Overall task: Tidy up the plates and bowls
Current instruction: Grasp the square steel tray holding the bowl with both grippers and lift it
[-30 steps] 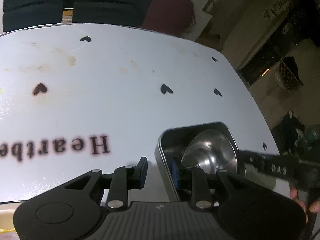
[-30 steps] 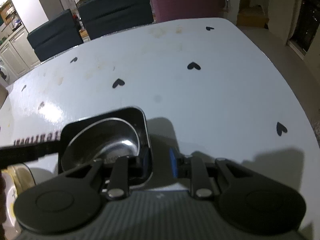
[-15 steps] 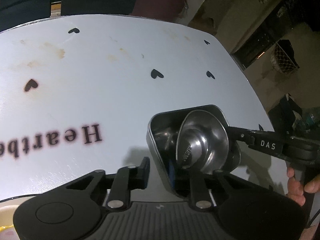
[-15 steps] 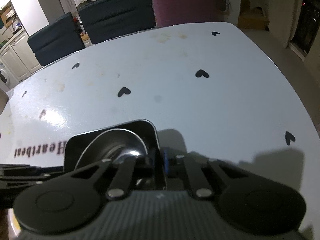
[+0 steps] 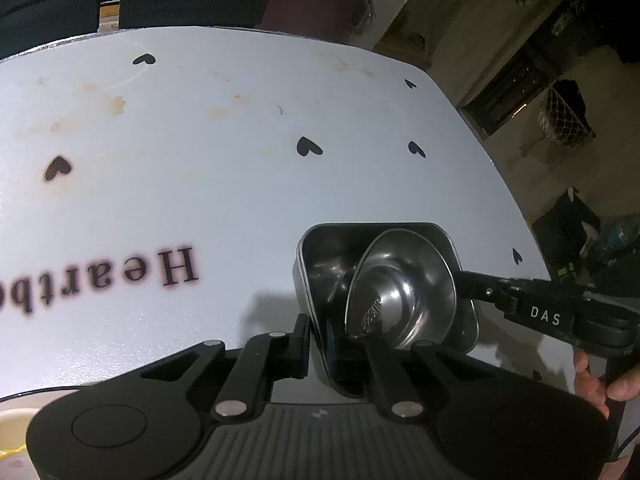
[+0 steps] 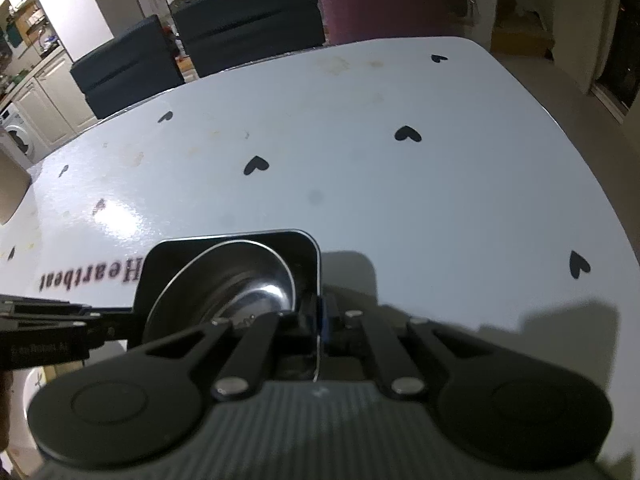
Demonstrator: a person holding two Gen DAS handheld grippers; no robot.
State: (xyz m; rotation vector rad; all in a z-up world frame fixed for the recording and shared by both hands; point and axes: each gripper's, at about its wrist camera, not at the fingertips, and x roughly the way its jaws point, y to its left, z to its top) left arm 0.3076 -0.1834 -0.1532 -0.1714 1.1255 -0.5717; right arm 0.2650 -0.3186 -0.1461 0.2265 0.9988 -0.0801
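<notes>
Both grippers, left gripper (image 5: 318, 344) still closing and right gripper (image 6: 320, 330), are clamped on opposite walls of a steel tray (image 5: 320, 248) holding a tilted bowl (image 5: 404, 288), near the table's (image 5: 240, 184) right edge.

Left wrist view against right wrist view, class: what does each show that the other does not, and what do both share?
Only the left wrist view shows the round bowl's stamped underside and fingers holding the right hand-held gripper. Only the right shows the washing machine and kitchen cabinets. Both share the heart-print table, the square steel dish and dark chairs.
</notes>
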